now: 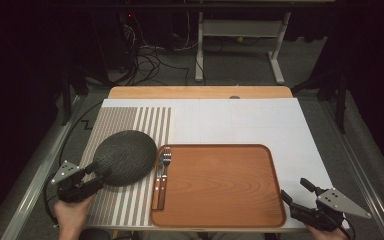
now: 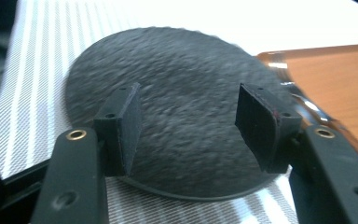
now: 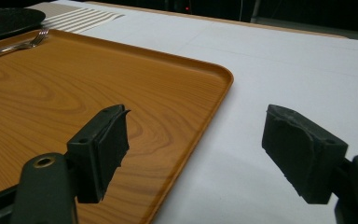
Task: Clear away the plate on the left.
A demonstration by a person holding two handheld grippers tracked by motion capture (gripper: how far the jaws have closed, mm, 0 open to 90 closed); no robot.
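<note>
The left gripper point(image 2: 186, 128) has its two black jaws wide apart, and there is nothing between them. Right past the jaws lies the round, dark grey, speckled plate point(image 2: 177, 112). In the left gripper view the plate's near rim sits just under the pads, so the jaws are over the plate's near edge.

The wooden, orange-brown tray with rounded corners point(image 1: 220, 185) is the thing to find places by. The plate point(image 1: 125, 157) lies just left of the tray, on a striped grey and white mat point(image 1: 125, 130), and the plate's edge is touching or almost touching the tray's left side. A silver fork with a wooden handle point(image 1: 164, 175) lies along the tray's left edge, with what looks like a knife point(image 1: 158, 177) next to it.

The right gripper point(image 3: 193, 149) is at the tray's near right corner, above its rim. Its jaws are wide too, and hold nothing.

I think the next step is picking up the plate. To do it well, go low, slide one pad under the rim, squeeze slowly, and lift it flat so it does not bump the fork.
</note>
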